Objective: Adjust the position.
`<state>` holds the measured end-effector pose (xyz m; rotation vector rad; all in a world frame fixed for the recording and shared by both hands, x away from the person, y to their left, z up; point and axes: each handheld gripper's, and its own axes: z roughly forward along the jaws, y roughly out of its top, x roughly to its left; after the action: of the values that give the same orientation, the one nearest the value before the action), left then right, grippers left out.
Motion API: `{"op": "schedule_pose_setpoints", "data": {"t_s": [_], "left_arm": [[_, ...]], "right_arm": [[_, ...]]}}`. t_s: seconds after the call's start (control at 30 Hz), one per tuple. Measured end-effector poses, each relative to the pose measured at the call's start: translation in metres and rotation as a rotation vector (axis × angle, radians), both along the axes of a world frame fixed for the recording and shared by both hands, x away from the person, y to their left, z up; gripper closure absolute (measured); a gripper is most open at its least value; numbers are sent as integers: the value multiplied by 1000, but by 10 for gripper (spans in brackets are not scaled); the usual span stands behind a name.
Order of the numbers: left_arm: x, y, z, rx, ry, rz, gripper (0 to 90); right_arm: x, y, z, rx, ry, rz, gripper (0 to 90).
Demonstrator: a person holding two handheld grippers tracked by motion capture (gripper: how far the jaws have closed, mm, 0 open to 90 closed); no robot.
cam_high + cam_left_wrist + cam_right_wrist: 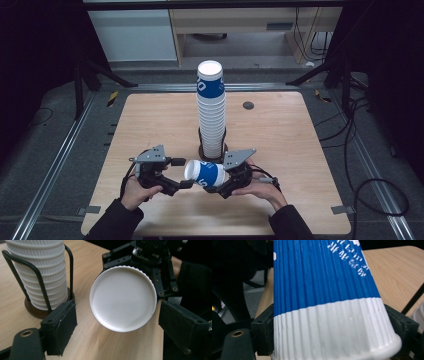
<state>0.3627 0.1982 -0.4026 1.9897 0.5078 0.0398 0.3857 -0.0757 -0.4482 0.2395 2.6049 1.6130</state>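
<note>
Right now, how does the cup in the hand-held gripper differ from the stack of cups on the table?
The held cup lies sideways above the table; the stack stands upright in a wire holder. The held cup is single; the stack is many nested cups. Both are ribbed, blue and white.

my two black padded jaws spread wide and touching nothing, white lidded cup end (123,298) between them, gripped by right gripper (147,262), ribbed white cup stack (41,272) in black wire holder (37,277) on wooden table (105,342)

A light wooden tabletop (150,130) with rounded corners is set on grey carpeted floor (45,150), flanked by metal rails (55,165). Pale cabinets (135,35) are seen behind it, black cables (360,150) are strewn at the right, and the surroundings are left dark.
</note>
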Motion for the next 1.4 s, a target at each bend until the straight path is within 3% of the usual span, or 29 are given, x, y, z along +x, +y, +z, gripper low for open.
{"op": "schedule_pose_setpoints", "data": {"t_s": [0.03,0.07,0.17,0.37,0.63,0.83,1.1,1.4], "left_arm": [[1,-2,-3,38,3,-10,139],[1,-2,-3,38,3,-10,136],[1,-8,-10,112,15,-39,133],[2,-16,-19,178,46,-77,130],[1,-22,-25,208,73,-110,168],[1,-24,-27,219,84,-114,236],[1,-25,-28,236,81,-123,254],[3,-18,-24,199,65,-105,257]], "right_arm": [[0,1,-1,-12,-4,0,160],[0,1,-1,-12,-4,0,160],[-2,4,-5,-69,-26,4,159],[-5,13,-12,-139,-47,25,158],[-10,23,-19,-199,-59,61,158],[-11,25,-19,-202,-69,73,158],[-12,26,-21,-217,-63,77,152],[-8,21,-17,-171,-28,43,84]]}}
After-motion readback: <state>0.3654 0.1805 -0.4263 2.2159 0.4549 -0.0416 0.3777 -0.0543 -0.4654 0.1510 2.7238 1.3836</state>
